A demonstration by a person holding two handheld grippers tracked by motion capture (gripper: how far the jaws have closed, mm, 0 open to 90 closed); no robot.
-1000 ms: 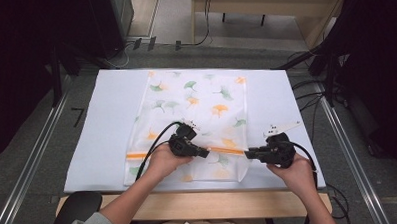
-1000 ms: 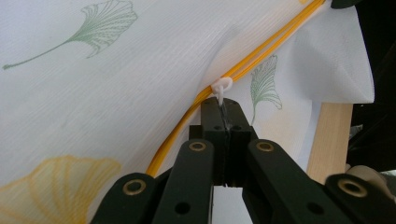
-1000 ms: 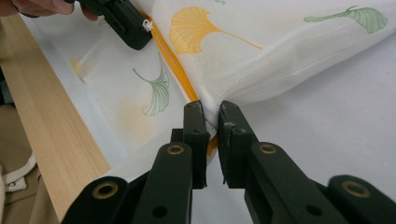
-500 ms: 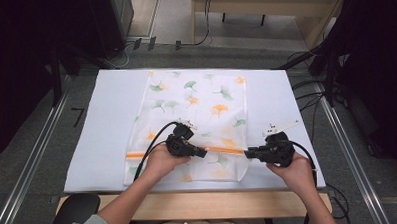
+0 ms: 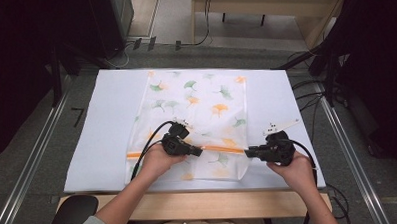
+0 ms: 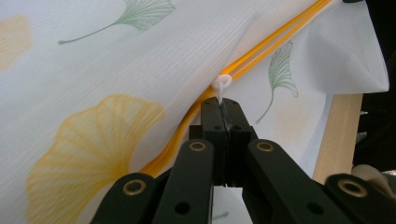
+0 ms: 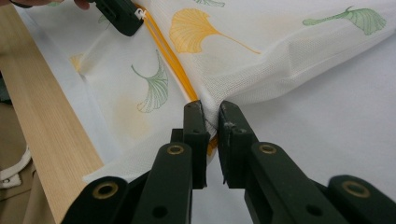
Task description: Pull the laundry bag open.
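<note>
A white mesh bag (image 5: pixel 196 107) printed with ginkgo leaves lies flat on the white table cover (image 5: pixel 102 125). An orange zipper (image 5: pixel 223 149) runs across its near end. My left gripper (image 5: pixel 199 152) is shut on the white zipper pull (image 6: pixel 221 84), pinched between its jaws (image 6: pixel 225 105) beside the orange zipper (image 6: pixel 261 51). My right gripper (image 5: pixel 248 152) is shut on the bag's right edge at the zipper's end, and mesh fabric is bunched between its jaws (image 7: pixel 210 112). In the right gripper view the left gripper (image 7: pixel 122 16) sits farther along the zipper (image 7: pixel 170 56).
The table's wooden front edge (image 5: pixel 189 205) runs just behind both hands. Metal rails (image 5: pixel 33 158) flank the table. Cables (image 5: pixel 306 93) trail off to the right, and dark equipment (image 5: pixel 108 25) stands at the back left.
The left gripper has crept slightly left along the zipper with the pull in its jaws. The right gripper has stayed put on the bag's edge.
</note>
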